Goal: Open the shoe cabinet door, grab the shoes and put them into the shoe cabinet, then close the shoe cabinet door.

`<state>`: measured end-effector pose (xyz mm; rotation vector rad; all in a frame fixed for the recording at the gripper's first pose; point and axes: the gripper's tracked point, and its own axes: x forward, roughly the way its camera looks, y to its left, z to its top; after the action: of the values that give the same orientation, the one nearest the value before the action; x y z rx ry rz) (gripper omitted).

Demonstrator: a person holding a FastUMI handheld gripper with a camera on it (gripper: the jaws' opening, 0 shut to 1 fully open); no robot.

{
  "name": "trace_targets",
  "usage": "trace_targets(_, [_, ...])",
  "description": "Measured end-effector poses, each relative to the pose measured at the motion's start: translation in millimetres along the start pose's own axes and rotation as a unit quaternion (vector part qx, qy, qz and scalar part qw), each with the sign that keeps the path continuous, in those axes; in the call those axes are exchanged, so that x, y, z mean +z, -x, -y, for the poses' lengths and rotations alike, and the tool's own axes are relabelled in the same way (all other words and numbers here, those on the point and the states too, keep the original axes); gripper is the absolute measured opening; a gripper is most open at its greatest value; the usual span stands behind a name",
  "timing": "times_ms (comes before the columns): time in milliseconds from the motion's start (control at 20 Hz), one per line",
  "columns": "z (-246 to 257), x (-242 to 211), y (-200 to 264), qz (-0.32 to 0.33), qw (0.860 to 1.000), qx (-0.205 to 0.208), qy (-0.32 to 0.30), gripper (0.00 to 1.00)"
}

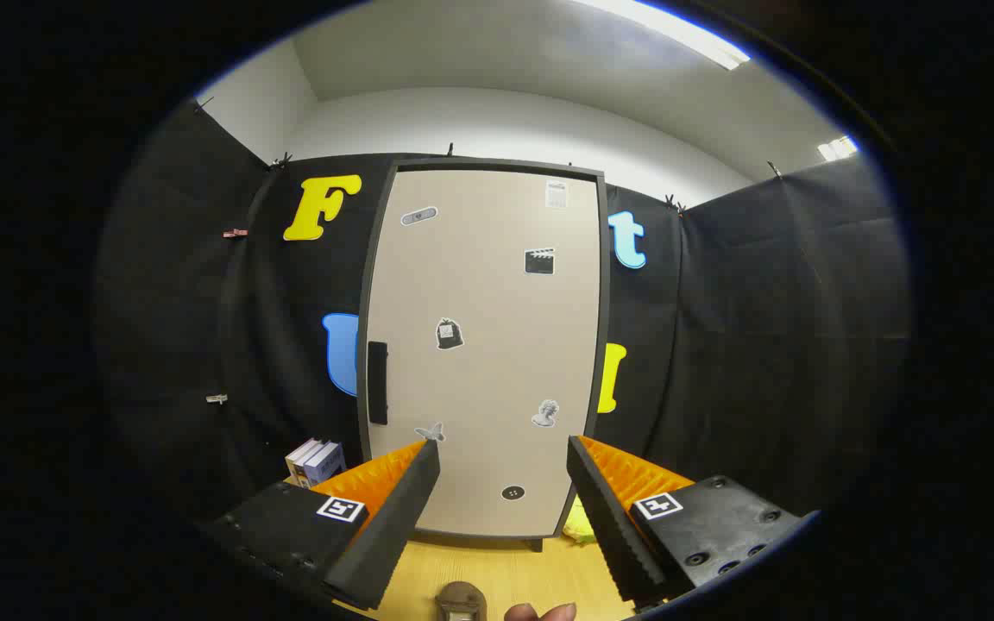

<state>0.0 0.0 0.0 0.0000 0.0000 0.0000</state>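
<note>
A tall shoe cabinet stands upright straight ahead of the gripper, its pale beige door shut flat within a dark frame. A dark vertical handle sits on the door's left edge, about halfway up. Several small stickers are scattered over the door front. The cabinet rests on a light wooden desk, and its short dark foot shows below the door's lower edge. The gripper is held in front of the cabinet and apart from it, its two fingers spread wide with nothing between them; the lower part of the door shows through the gap. Each finger body carries a small square marker. Just beside the cabinet's lower right corner, partly hidden behind the right finger, lies something yellow-green, too hidden to identify. To the cabinet's lower left, beyond the left finger, a few books stand together against the black cloth wall. Nearest the camera, between the fingers' bases, a small brown rounded object sits on the desk, and the tips of a person's fingers show next to it.
</note>
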Motion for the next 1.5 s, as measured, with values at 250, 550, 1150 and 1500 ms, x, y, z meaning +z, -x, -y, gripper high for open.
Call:
trace_targets(250, [-7.4,-12.1,-4.3,-0.012,1.000,0.013,0.010,0.97])
trace_targets(550, [-12.6,-17.8,-8.7,-0.025,1.000,0.008,0.002,0.97])
trace_targets(1150, [-64.3,-3.4,-55.0,-0.012,0.999,0.042,-0.012,0.97])
trace_targets(1500, [-144.7,-16.5,-137.7,-0.011,0.998,0.065,-0.008,0.97])
